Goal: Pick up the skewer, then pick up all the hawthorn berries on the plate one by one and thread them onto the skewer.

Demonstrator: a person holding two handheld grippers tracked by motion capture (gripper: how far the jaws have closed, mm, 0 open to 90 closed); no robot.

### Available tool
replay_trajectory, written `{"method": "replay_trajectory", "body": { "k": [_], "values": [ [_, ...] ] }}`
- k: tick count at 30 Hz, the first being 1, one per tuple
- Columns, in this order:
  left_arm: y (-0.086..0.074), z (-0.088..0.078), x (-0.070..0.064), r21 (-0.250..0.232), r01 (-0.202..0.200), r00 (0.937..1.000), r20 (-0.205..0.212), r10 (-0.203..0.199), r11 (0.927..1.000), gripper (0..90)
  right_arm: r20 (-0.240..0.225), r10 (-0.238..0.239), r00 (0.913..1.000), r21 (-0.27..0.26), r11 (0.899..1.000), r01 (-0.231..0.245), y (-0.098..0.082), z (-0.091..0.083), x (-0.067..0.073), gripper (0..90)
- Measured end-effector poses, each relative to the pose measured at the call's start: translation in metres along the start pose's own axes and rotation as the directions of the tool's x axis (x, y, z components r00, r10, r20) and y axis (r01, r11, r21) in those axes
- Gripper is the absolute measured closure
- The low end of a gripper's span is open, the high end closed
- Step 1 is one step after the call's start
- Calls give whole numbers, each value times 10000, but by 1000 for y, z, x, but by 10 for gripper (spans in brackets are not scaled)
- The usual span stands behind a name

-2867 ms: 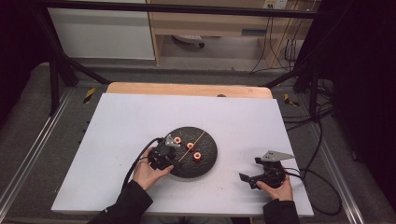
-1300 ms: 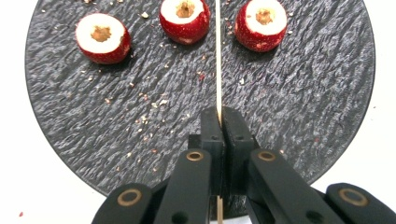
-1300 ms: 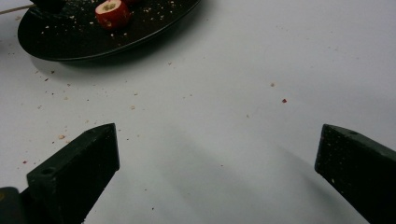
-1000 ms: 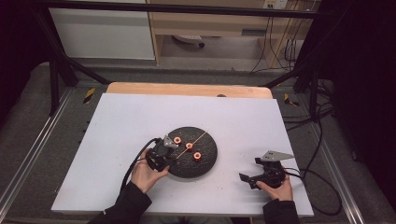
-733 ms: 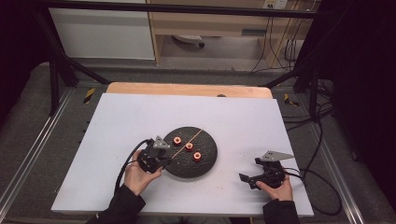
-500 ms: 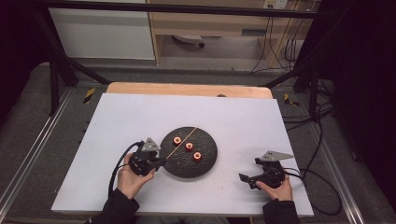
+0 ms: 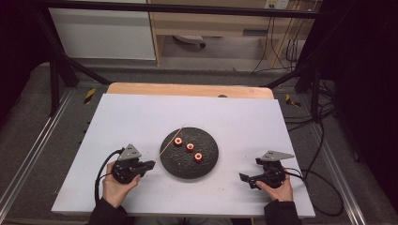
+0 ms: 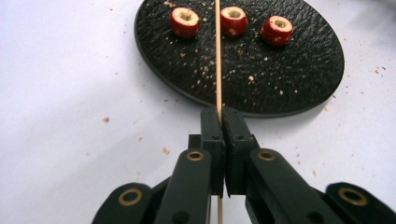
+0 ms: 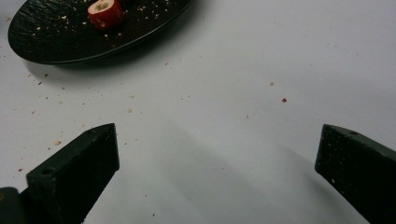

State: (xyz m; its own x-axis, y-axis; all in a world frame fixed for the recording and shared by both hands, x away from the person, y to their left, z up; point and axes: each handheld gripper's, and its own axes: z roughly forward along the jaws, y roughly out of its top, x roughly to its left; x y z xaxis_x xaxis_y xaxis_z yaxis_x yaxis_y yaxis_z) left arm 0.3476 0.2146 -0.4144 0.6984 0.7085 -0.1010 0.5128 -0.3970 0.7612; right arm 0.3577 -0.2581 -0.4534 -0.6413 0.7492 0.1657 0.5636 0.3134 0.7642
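The skewer (image 8: 217, 56) is bare, clenched in the left gripper (image 8: 219, 114), its tip over the plate (image 8: 299, 79). All three fruit pieces (image 8: 233, 21) remain unthreaded on it. The right gripper (image 9: 217, 154) rests released, well apart.

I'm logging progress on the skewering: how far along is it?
Done: the left gripper is shut on the wooden skewer, which points over the black plate. In hand: lining it up with the three cored red fruits. Left: none is threaded yet; the right gripper rests open on the table.
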Motion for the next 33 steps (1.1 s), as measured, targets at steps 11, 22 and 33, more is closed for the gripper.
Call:
{"method": "replay_trajectory", "body": {
  "k": [11,22,33],
  "values": [
    [-25,-11,9,-628,130,9999,112,-124,9979,881,163,-44,9999,86,10000,43,9,8,10,6],
    [-34,-13,12,-744,18,9999,144,-7,9972,881,142,-327,9994,201,9993,324,27,20,27,5],
    [-36,-13,11,-879,-2,9999,166,16,9961,880,200,-551,9983,404,9977,543,58,39,48,9]
  ]
}}
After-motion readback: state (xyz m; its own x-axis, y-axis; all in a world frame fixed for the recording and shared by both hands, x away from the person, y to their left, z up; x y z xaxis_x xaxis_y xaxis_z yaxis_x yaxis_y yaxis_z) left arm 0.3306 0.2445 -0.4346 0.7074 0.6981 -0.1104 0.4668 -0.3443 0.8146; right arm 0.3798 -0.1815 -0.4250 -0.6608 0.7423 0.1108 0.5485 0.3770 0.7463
